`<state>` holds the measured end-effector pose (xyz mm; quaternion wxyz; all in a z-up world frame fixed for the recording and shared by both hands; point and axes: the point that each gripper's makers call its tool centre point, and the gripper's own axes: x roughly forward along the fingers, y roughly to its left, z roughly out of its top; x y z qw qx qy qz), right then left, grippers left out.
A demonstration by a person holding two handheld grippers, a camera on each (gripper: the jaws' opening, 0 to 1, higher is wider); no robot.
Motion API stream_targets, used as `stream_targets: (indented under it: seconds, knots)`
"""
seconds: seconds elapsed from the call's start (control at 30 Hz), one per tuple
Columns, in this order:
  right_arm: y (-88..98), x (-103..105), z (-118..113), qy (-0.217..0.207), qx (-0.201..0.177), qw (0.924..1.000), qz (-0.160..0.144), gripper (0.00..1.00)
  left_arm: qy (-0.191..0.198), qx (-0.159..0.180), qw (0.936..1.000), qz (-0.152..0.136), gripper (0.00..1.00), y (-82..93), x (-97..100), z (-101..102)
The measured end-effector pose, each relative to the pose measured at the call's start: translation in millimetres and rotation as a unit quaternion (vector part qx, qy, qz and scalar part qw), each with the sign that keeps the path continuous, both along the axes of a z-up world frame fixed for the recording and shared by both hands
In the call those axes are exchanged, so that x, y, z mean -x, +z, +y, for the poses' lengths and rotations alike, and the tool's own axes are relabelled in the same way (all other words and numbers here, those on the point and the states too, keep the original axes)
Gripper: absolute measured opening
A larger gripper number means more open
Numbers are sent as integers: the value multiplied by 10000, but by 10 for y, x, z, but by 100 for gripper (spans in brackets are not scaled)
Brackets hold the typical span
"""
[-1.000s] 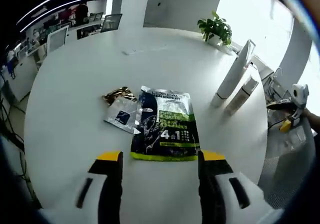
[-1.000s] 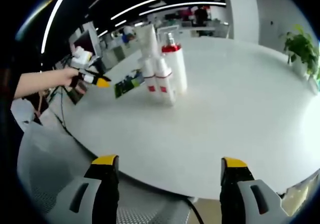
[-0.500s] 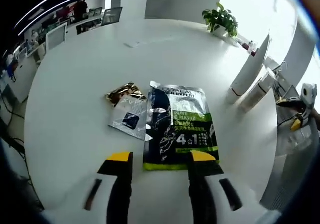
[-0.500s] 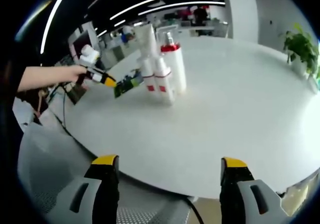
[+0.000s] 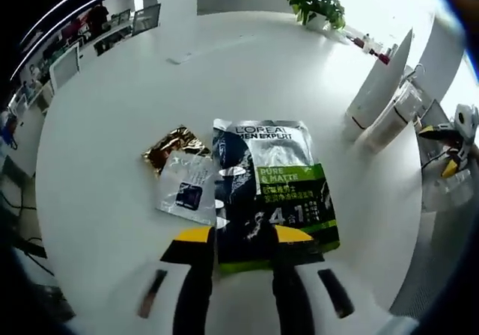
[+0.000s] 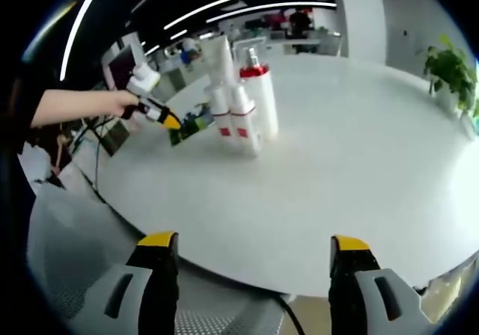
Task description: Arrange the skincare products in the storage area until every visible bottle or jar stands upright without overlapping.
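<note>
Left claw (image 5: 236, 238), jaws narrowed astride the dark mask sachet (image 5: 266, 189), unclamped; right claw (image 6: 253, 249) wide apart. White bottles (image 6: 243, 111) upright on bench (image 6: 359, 170); sachets remain flat.

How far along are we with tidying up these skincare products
Done: the white bottles stand upright in a cluster. In hand: the left gripper straddles the near edge of the green-and-black sachet, jaws apart. Left: the sachets lie flat, overlapping. The right gripper is open, idle.
</note>
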<state>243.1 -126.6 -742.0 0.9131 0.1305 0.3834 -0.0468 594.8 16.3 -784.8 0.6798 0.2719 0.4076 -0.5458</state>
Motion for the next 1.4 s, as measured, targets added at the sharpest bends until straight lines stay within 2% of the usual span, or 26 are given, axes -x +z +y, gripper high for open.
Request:
stream_targets:
  seconds: [0.23, 0.3, 0.33, 0.4, 0.47, 0.53, 0.63, 0.77, 0.97, 1.03, 1.4]
  knots:
    - [-5, 4, 4, 16, 1, 10000, 24, 86, 76, -150, 9998, -125, 23, -16, -69, -15]
    - [-4, 2, 8, 18, 0, 10000, 25, 86, -17, -254, 9991, -329, 18, -19, -91, -3]
    - [-4, 2, 8, 19, -1, 10000, 27, 86, -116, -397, 9978, -513, 11, -24, -118, 28]
    - [-6, 3, 10, 25, 1, 10000, 31, 86, -237, -410, 9970, -609, 4, -30, -95, 10]
    - [-7, 3, 10, 27, 2, 10000, 35, 86, -235, -457, 9965, -665, 3, -27, -98, 5]
    - [-8, 4, 13, 34, 3, 10000, 43, 86, -448, -551, 9937, -865, 2, -28, -101, 5]
    - [-12, 8, 13, 37, 3, 10000, 61, 86, -434, -550, 9934, -910, 1, -20, -110, -4]
    - [-16, 12, 25, 65, -5, 9999, 84, 87, -261, -262, 9954, -889, 1, 114, -123, -30]
    - [-3, -2, 38, 85, -27, 10000, 28, 87, -237, 49, 9966, -790, 1, 326, -73, -40]
    - [-4, -1, 39, 93, -18, 9999, 35, 87, -51, 295, 9978, -592, 1, 435, -6, -59]
    - [-26, 27, 9, 145, 140, 9996, 178, 88, -27, 980, 9942, -439, 1, 928, 341, -44]
